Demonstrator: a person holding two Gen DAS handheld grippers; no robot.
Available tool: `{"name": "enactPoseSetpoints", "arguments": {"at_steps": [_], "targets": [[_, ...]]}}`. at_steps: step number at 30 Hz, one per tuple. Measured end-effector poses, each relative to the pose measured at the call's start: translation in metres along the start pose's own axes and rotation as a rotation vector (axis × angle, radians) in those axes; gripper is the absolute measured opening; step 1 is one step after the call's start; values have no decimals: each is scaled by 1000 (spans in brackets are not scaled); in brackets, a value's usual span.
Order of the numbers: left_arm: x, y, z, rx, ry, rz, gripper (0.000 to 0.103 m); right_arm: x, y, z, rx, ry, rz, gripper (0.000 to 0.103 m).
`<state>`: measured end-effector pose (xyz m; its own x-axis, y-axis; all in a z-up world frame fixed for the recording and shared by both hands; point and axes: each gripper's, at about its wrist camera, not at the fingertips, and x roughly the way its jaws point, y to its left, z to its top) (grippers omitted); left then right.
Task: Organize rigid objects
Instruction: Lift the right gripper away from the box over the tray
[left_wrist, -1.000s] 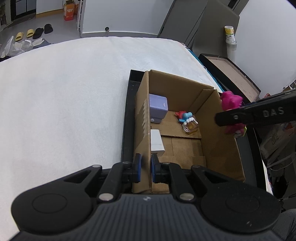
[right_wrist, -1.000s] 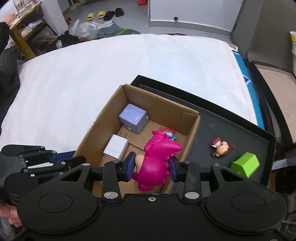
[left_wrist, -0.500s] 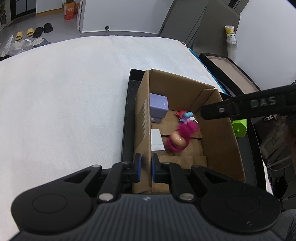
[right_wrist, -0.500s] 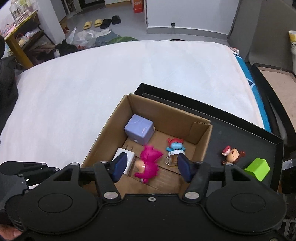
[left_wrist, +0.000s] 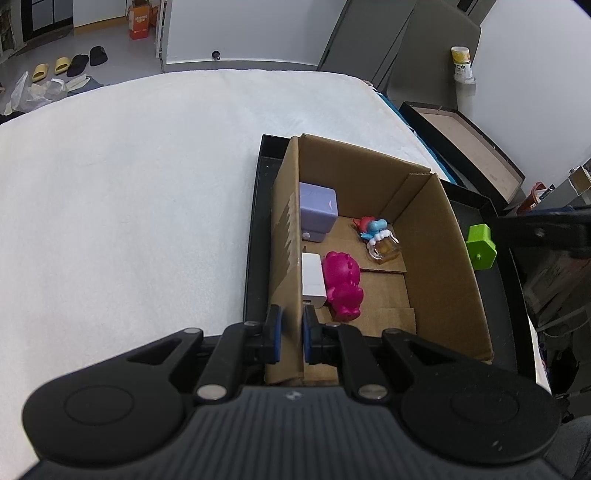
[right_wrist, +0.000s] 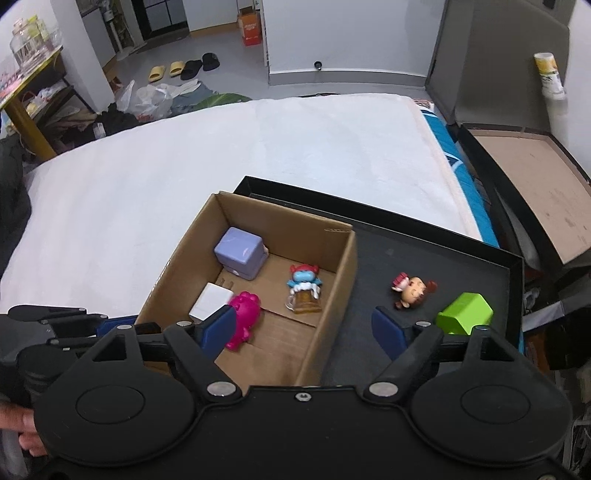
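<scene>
My left gripper is shut on the near left wall of the open cardboard box. Inside the box lie a pink toy on its side against a white block, a purple cube, and a blue figure with a mug. My right gripper hovers over the box's near right corner. Its jaws are opening and nothing is between them. The pink toy rests on the box floor just past its left pad. A green block and a small doll figure sit on the black tray.
The tray and the box lie on a white padded surface that stretches left and far. A second open box stands at the right. A person's fingers show at the lower left edge.
My right gripper let go of the pink toy, which dropped into the box beside the white block. Its jaws widened and it drew back and to the right. The left gripper kept its grip.
</scene>
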<state>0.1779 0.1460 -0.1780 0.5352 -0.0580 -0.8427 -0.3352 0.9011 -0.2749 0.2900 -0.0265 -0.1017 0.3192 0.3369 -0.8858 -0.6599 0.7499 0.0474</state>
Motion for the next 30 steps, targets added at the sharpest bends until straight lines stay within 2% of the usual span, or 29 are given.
{"name": "enactPoseSetpoints", "arguments": {"at_steps": [5,9,14,30], "targets": [[1,-2,0,6,5,7,10,-13,-10,-9,25,10,29,81],[3,-5,0,18,12,24,10,-23,-14,-16,16,-5,12,88],[3,-7,-1,24,20,39,10,-33,-32,-21,74,-11,35,89],[5,-15,-2,42,39,84,10,-46,-94,-33,87,-8,-22,90]]}}
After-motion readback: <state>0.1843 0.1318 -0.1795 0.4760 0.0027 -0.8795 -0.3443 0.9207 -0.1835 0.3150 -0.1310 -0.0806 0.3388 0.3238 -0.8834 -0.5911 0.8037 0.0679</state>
